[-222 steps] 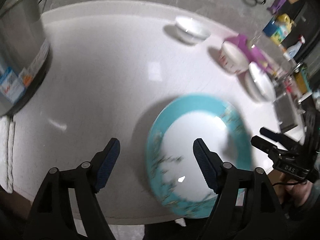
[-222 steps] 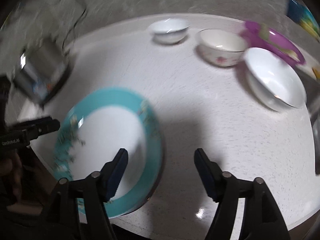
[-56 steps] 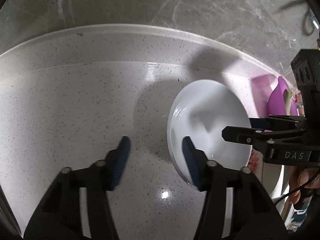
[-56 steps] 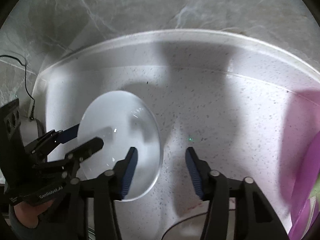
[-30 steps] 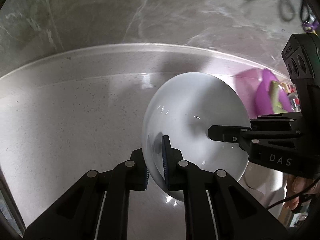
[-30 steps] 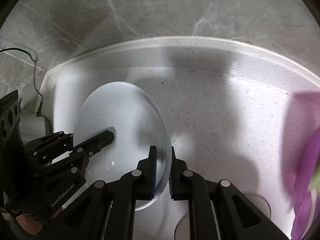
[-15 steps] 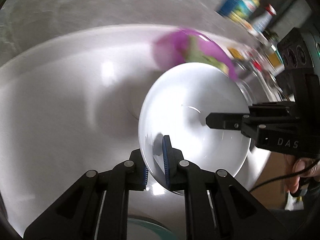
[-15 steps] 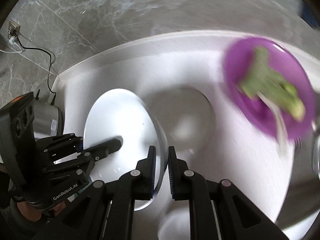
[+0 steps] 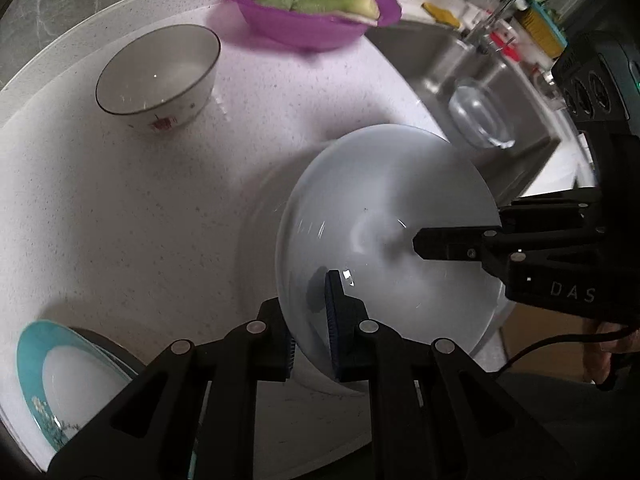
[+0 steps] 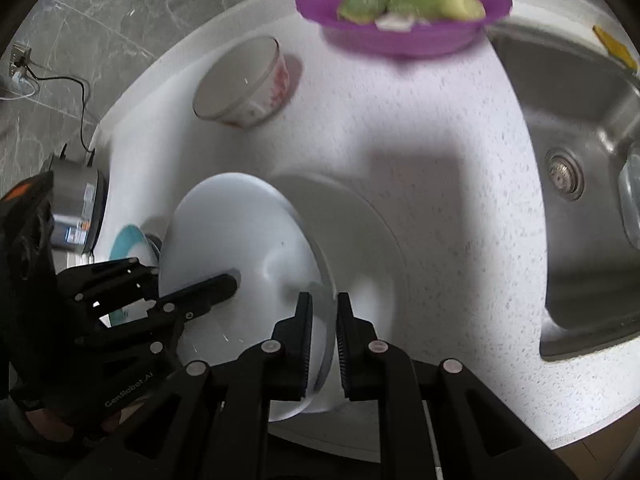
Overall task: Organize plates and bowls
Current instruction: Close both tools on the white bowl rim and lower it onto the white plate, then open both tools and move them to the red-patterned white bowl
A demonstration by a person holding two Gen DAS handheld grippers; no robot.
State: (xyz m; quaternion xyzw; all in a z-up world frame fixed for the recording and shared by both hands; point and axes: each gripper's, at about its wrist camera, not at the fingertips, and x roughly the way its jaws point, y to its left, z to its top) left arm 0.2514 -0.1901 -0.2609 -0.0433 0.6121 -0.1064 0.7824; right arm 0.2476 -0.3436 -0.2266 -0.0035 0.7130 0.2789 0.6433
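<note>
"GenRobot.AI" is printed on the left gripper (image 10: 236,280) and "DAS" on the right gripper (image 9: 416,246). Each pinches an opposite rim of one white bowl (image 9: 384,248), held above the speckled tabletop (image 9: 120,208). From the left: one teal-rimmed plate (image 9: 28,364), cut off at the edge; one small bowl (image 9: 160,76) with an unreadable red mark; one purple bowl (image 9: 312,28) of greens; one steel sink (image 10: 576,128).

A purple basin (image 9: 316,20) holding pale green vegetable stalks (image 9: 320,0) sits at the far edge of the speckled white counter (image 9: 120,200), just beside a steel sink (image 10: 580,128). A clear glass container (image 9: 478,118) lies in the sink. A steel cooker (image 10: 78,208) stands at the counter's left end.
</note>
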